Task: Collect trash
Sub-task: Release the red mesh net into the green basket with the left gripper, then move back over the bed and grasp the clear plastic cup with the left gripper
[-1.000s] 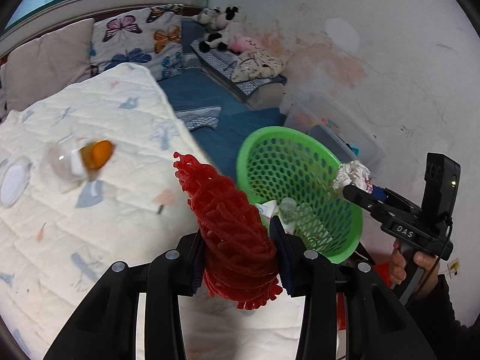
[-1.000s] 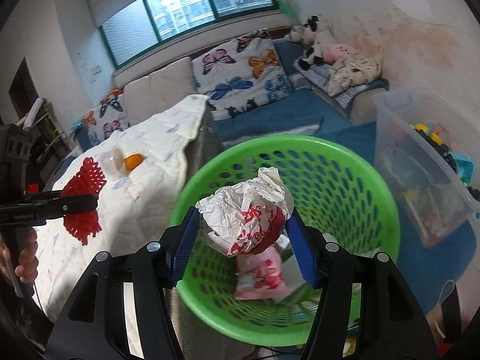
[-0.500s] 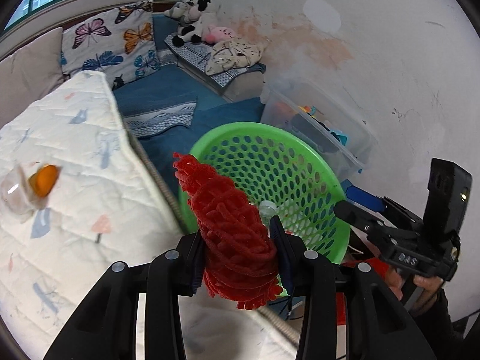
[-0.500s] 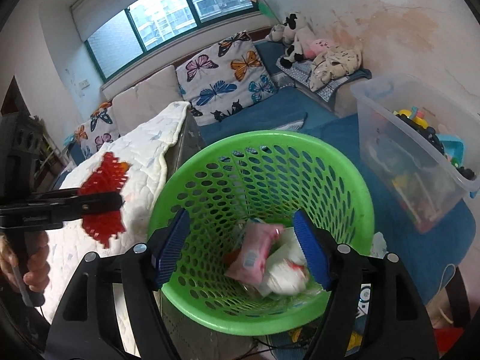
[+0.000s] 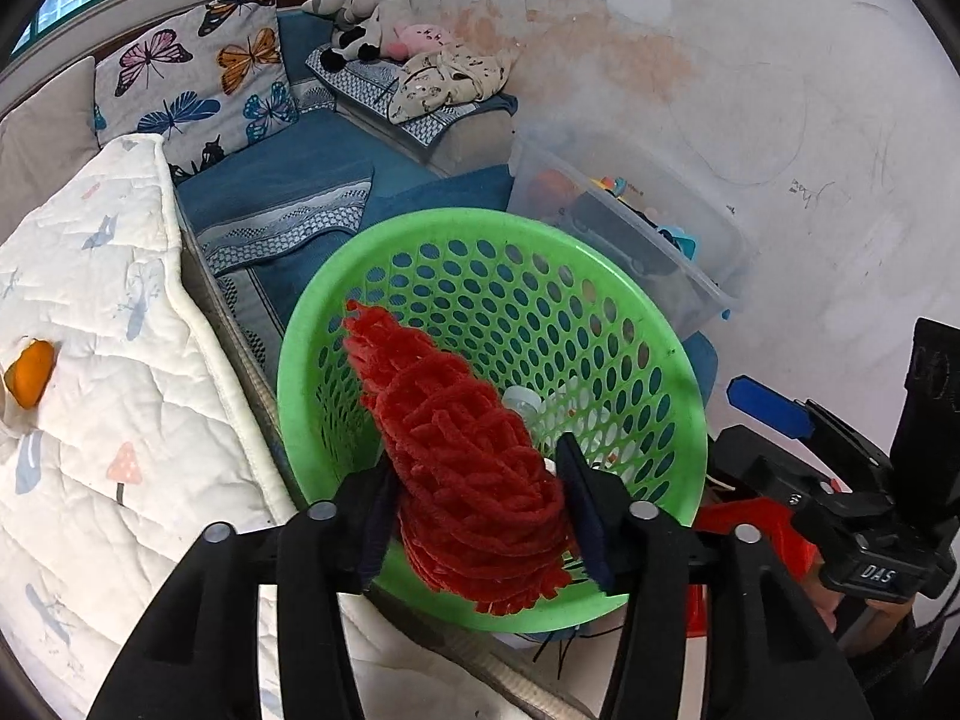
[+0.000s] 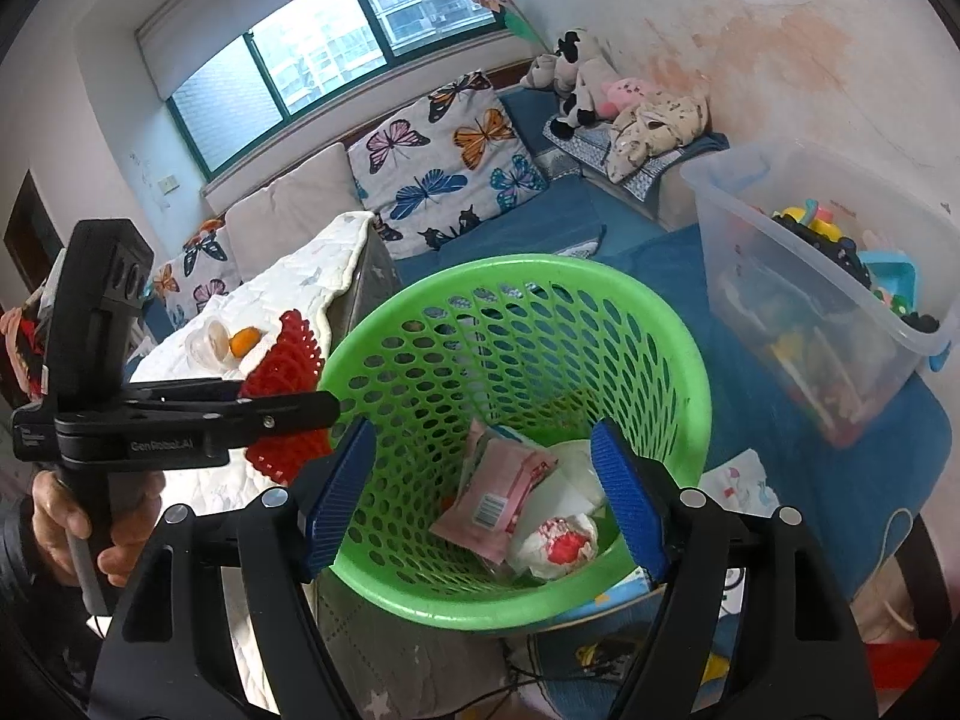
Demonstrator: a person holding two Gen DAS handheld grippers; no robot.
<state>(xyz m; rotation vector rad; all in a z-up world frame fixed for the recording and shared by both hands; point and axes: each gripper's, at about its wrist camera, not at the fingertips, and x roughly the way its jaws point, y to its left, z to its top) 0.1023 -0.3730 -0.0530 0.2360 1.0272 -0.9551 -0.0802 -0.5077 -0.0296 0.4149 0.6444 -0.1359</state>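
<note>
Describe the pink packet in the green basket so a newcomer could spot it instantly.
Find the round green perforated plastic basket beside the white quilted table cover. At its bottom, among the trash, lies the flat pink plastic packet. Unlike the crumpled white-and-red paper wrapper next to it, it is smooth and rectangular, with a white barcode patch facing up.

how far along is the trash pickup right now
Done: the crumpled wrapper and pink packet lie in the green basket; the right gripper is open. In hand: red foam net, left gripper opening. Left: orange peel on the quilt.
</note>
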